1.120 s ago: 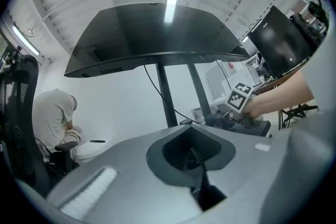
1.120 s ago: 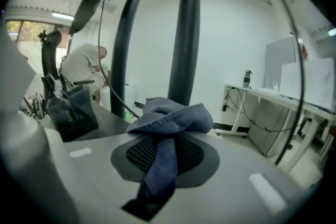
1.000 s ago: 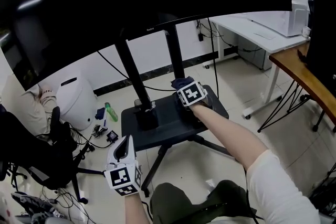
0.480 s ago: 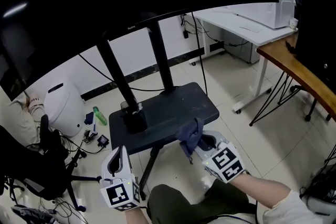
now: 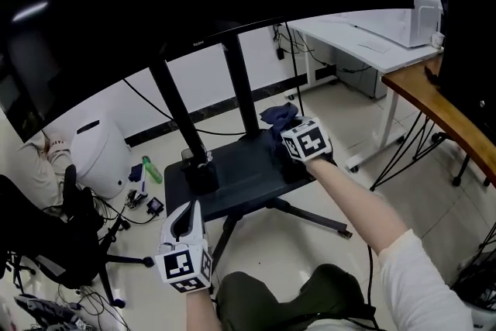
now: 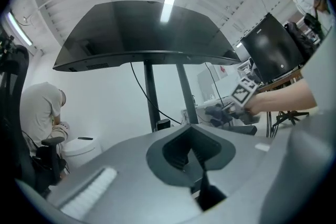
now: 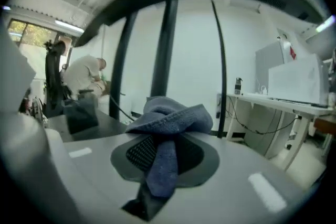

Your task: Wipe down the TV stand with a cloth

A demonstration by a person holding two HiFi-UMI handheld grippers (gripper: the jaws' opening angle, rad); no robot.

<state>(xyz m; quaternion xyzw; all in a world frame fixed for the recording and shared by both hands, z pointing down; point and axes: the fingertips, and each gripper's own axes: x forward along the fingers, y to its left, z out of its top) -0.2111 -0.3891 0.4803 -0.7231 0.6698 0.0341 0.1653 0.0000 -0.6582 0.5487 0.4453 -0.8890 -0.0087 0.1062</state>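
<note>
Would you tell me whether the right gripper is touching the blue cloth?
Touching: in the right gripper view, the right gripper pinches the cloth between its jaws.

Blue cloth (image 5: 277,116) is held by right gripper (image 5: 288,134) at TV stand shelf's (image 5: 232,184) far right corner; left gripper (image 5: 184,218) is held low.

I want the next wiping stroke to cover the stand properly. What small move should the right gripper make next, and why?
Probably press the right gripper down and draw it back toward the person. It is shut on the bunched blue cloth, which sits at the far right corner of the TV stand's dark flat shelf. Most of that shelf lies nearer and to the left of the cloth.
</note>
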